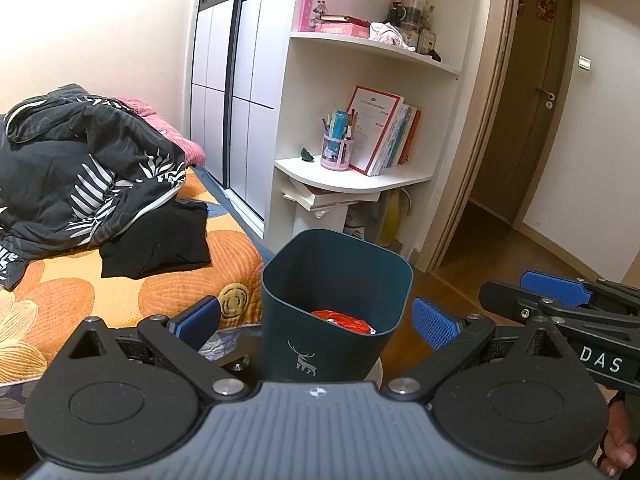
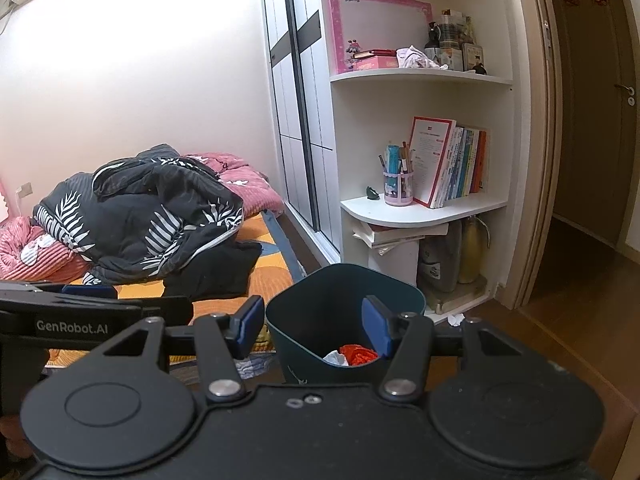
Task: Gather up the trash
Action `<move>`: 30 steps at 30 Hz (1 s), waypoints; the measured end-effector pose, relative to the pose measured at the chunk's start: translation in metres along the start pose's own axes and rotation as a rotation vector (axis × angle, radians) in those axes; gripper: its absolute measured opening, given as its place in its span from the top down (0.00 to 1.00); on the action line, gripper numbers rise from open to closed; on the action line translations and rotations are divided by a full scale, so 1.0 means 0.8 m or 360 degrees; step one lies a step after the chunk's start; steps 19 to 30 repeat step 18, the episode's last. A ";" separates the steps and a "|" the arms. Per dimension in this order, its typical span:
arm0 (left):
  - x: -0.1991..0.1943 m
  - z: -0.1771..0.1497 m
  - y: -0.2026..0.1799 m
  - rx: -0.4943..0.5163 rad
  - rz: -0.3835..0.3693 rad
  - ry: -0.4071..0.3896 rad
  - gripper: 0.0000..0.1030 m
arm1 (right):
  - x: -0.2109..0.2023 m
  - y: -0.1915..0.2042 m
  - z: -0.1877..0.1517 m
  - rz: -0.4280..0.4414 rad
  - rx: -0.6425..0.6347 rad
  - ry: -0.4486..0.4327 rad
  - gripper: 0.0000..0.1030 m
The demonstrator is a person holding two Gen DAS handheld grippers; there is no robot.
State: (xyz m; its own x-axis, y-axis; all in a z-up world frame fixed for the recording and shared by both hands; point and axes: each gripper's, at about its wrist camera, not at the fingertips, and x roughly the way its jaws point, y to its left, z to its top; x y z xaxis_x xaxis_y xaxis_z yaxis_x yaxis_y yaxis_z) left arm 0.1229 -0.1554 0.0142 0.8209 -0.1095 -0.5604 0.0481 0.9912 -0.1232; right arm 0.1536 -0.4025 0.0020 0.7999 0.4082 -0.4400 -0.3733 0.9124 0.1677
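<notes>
We are hovering both grippers, left (image 1: 316,322) and right (image 2: 314,330), jaws wide and holding nothing, over the bin (image 1: 336,280). Next we are likely going for the white scrap (image 2: 454,319) on the floor at two o'clock.

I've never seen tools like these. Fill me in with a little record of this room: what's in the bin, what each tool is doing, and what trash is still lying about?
bin: dark teal bin with a deer print, on the floor beside the bed
bin contents: red wrapper and white crumpled paper
left gripper: jaws wide open, either side of the bin, holding nothing
right gripper: jaws open, empty, at the bin's rim
trash still out: small white scrap on the floor by the shelf unit
</notes>
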 end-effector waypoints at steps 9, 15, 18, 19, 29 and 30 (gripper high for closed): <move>0.003 -0.001 -0.003 0.0015 0.0010 0.0017 0.00 | 0.001 -0.002 -0.004 0.0023 0.0002 0.0022 0.47; 0.005 -0.001 -0.003 0.0004 0.0004 0.0039 0.00 | 0.003 -0.004 -0.004 0.0033 0.0011 0.0032 0.47; 0.006 0.000 -0.003 0.0000 -0.0001 0.0050 0.00 | 0.002 -0.002 -0.006 0.0034 0.0017 0.0038 0.47; 0.006 0.000 -0.003 0.0000 -0.0001 0.0050 0.00 | 0.002 -0.002 -0.006 0.0034 0.0017 0.0038 0.47; 0.006 0.000 -0.003 0.0000 -0.0001 0.0050 0.00 | 0.002 -0.002 -0.006 0.0034 0.0017 0.0038 0.47; 0.006 0.000 -0.003 0.0000 -0.0001 0.0050 0.00 | 0.002 -0.002 -0.006 0.0034 0.0017 0.0038 0.47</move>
